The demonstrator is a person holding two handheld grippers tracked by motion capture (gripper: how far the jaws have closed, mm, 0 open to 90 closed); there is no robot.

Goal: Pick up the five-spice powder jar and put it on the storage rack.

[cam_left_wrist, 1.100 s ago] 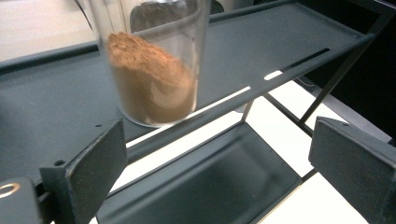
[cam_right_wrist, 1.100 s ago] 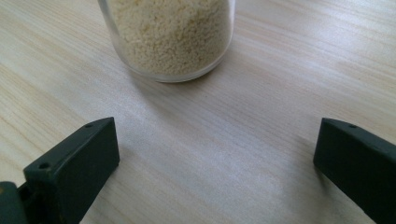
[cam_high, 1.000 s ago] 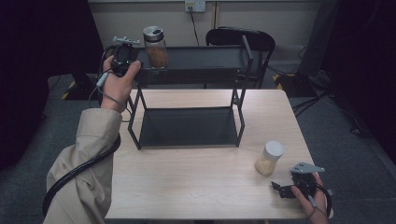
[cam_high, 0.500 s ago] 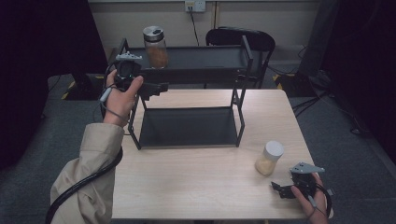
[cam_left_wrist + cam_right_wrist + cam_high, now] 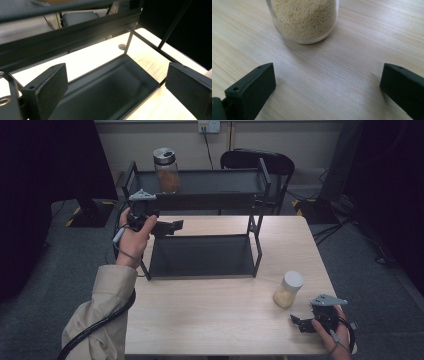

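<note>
From the high view, my left gripper hangs with its fingers spread wide and holding nothing, at the left end of the black two-tier rack, between the tiers. The brown-filled jar stands on the top shelf, well apart from it. A second ago that hand was up beside the jar; since then it has come down and away, so I judge that jar is placed and the step in hand is the pull-back. My right gripper rests at the counter's near right corner, just beside the pale-grain jar, unmoved since the earlier frame. In the left gripper view, my two fingers frame the rack's empty lower tray, nothing between them. In the right gripper view, my fingers stand wide on either side of bare wood, the pale-grain jar straight ahead and not yet between them. The next move, I think, calls for sliding the right fingers forward around it and closing squarely.
</note>
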